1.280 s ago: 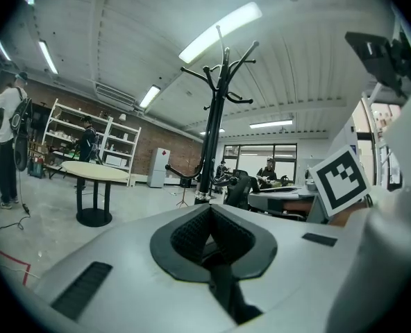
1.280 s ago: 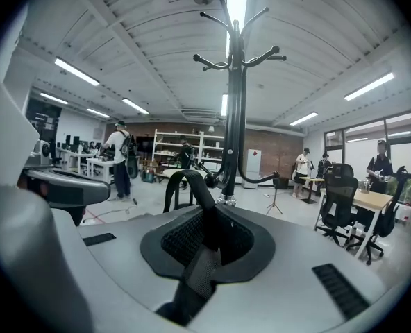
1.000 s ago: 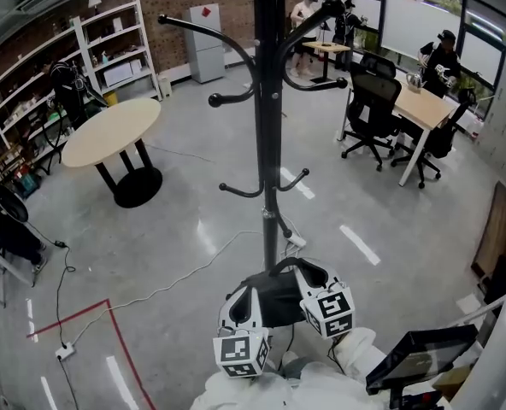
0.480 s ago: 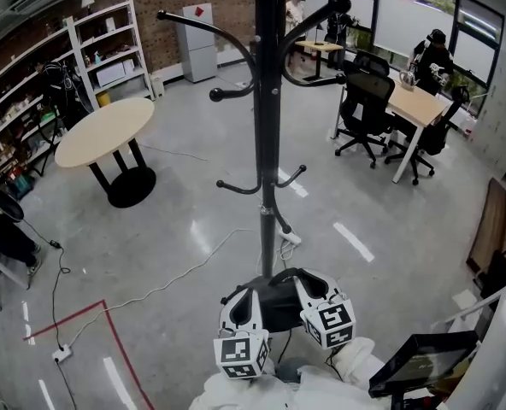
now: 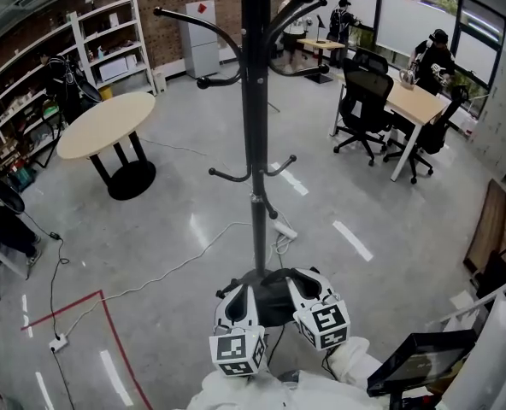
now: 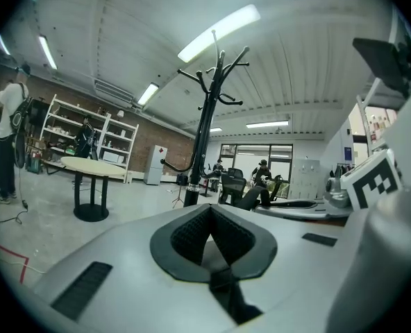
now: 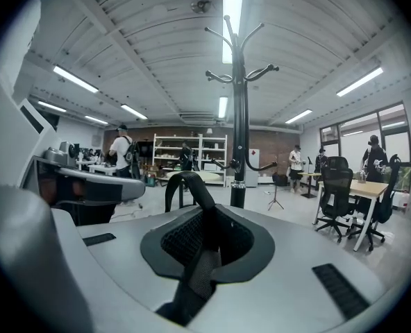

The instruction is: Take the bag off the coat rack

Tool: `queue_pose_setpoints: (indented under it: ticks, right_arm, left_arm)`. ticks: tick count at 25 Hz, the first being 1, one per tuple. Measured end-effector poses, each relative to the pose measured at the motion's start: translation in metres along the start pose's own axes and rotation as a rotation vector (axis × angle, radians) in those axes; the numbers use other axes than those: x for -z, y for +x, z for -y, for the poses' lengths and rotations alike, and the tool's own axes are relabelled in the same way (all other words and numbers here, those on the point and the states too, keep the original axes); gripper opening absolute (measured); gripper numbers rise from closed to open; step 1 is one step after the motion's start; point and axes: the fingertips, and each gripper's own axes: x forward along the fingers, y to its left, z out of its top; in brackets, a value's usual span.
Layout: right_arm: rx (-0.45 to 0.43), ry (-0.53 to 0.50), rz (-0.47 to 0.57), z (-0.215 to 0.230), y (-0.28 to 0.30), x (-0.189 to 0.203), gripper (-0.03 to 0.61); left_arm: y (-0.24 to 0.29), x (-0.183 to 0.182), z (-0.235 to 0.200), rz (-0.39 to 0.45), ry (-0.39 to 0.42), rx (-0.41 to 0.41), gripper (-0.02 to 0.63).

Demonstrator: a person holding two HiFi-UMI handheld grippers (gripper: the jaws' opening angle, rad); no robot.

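Bag (image 5: 273, 301) already off coat rack (image 5: 254, 126), hooks bare. Bag held low and near, against person's body. Right tool (image 7: 204, 241) nearly closed, pinching bag strap (image 7: 186, 186). Left tool (image 6: 210, 236) closed, apparently also on bag. Task looks essentially done.

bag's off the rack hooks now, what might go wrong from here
1. The right gripper pinches only the thin black strap of the black fabric bag. The strap could slide out if the bag swings.
2. The bag is held low, right beside the tall black metal coat rack. A bump might rock the rack.
3. A white cable trails across the floor near the rack's base, a likely trip hazard when stepping away.
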Motion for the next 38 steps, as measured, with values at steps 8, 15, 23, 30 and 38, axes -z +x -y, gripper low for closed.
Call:
queue_pose_setpoints:
  ticks: [8,15,23,30,38]
  right_arm:
    - [-0.016,-0.002,-0.025,-0.006,-0.042,0.009,0.043]
    - [-0.053,-0.011,-0.053,-0.025,-0.069,0.020,0.043]
    - [-0.039,0.018,-0.036,-0.039,-0.078,0.018,0.043]
    - [0.016,0.034,-0.008,-0.047,-0.070,0.008,0.043]
    - [0.027,-0.004,-0.012,-0.051,-0.056,0.001,0.043]
  left_arm:
    - [-0.040,0.011,0.033,0.009,-0.005,-0.036,0.001]
    - [-0.076,0.020,0.047,-0.011,-0.003,-0.064,0.000]
    - [-0.082,0.013,0.049,-0.001,0.019,-0.024,0.000]
    - [-0.077,0.003,0.030,0.013,0.030,0.017,0.000]
    - [-0.072,-0.007,0.017,0.029,0.040,0.026,0.001]
